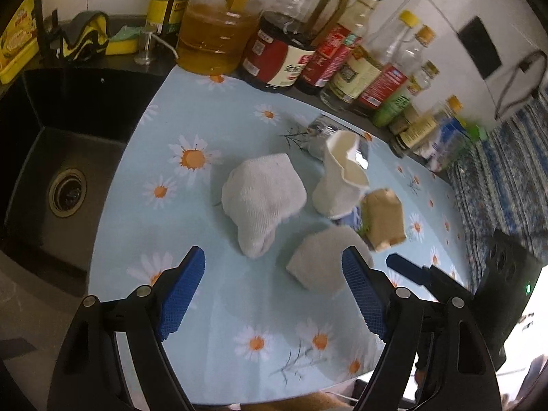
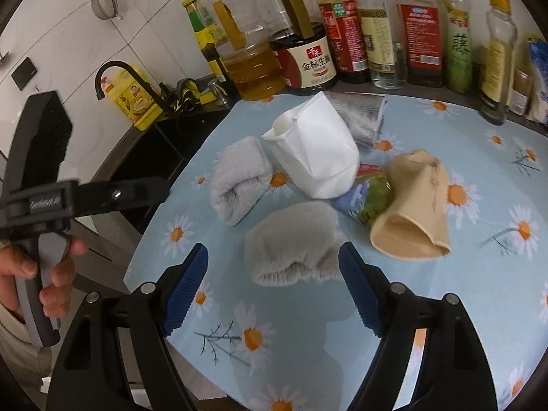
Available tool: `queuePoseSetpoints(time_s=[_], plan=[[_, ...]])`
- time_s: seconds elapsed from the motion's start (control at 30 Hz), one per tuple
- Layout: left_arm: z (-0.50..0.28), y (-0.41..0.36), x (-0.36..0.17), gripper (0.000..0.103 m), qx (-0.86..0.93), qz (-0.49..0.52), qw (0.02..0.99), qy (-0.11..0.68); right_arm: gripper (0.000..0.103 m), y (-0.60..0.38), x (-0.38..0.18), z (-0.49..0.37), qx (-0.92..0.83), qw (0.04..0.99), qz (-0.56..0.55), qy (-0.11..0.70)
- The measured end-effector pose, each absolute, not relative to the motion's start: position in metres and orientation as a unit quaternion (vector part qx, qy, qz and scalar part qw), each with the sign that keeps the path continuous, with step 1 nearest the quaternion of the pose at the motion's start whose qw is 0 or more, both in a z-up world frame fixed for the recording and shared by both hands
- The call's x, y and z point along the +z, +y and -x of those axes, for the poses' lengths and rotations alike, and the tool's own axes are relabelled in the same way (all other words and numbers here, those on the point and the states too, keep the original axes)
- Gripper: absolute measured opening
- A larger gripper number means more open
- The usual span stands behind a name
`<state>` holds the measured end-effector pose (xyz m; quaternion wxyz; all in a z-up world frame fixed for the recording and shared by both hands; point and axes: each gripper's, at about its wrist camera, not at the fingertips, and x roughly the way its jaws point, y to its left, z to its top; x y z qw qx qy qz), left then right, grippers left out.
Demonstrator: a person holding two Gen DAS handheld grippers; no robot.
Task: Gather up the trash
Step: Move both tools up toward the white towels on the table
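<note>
left wrist: steep, close | right wrist: likewise (shared: daisy cloth (image 1: 212, 308))

The dark soy sauce jug (image 2: 303, 58) label reads 金标生抽.

Bottles (image 2: 359, 34) wall off back; sink (image 1: 65, 185) side open; near cloth (image 2: 274, 359) bare.

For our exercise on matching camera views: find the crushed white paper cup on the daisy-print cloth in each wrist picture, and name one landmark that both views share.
Left wrist view: the white paper cup stands right of centre, right of the white sock.
Right wrist view: the cup lies at upper centre, right of the white sock.
Shared landmark: the dark soy sauce jug with its red and white label, behind the cup.
</note>
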<state>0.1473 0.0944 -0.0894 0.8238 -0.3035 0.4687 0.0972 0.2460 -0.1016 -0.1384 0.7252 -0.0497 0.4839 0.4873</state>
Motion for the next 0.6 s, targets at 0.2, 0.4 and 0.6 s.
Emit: queuePoseSetpoints(time_s=[0.2, 0.4, 0.6], plan=[[-0.174, 0.109, -0.104, 0.089, 0.116, 0.340, 0.802, 0.477, 0.074, -0.090, -0.149, -0.258, 0.500, 0.714, 0.061, 0.487], [-0.194, 0.122, -0.125, 0.089, 0.127, 0.385, 0.773, 0.487, 0.069, -0.085, -0.160, -0.262, 0.504, 0.708, 0.077, 0.489], [-0.207, 0.130, -0.140, 0.089, 0.139, 0.418, 0.749, 0.495, 0.058, -0.085, -0.173, -0.265, 0.504, 0.702, 0.094, 0.495]])
